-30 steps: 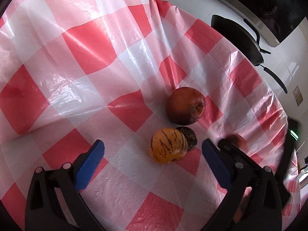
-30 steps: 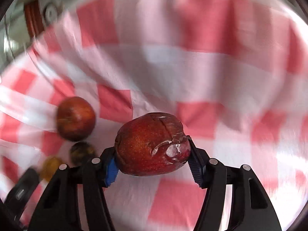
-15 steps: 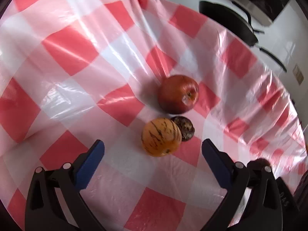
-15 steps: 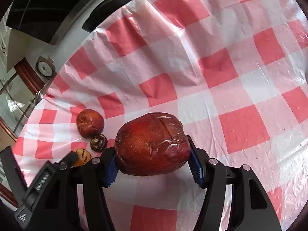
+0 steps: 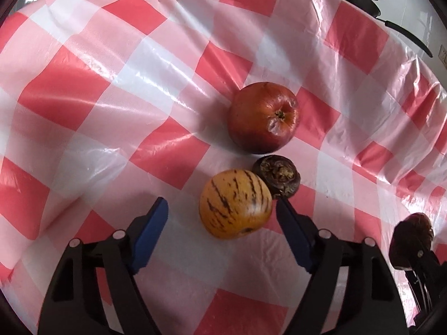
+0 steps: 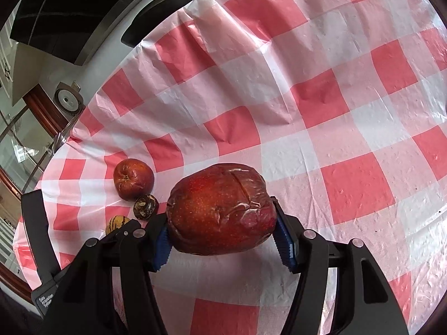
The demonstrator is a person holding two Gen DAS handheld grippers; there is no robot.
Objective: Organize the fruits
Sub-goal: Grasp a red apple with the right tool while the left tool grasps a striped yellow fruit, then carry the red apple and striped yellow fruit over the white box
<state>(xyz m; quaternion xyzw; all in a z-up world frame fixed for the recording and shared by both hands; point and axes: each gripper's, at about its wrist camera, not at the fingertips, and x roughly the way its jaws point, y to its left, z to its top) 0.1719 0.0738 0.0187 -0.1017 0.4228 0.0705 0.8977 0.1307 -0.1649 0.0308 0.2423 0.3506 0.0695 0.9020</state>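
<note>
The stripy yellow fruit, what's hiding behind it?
Behind the stripy yellow fruit sits a small dark fruit, touching it and partly covered by it. Further back rests a red apple. The dark fruit's hidden side and the cloth beneath cannot be seen.

My view: red apple [image 5: 262, 117], dark round fruit [image 5: 278, 176], striped yellow fruit [image 5: 234, 203] clustered on cloth; wrinkled red fruit [image 6: 220, 212] aloft
</note>
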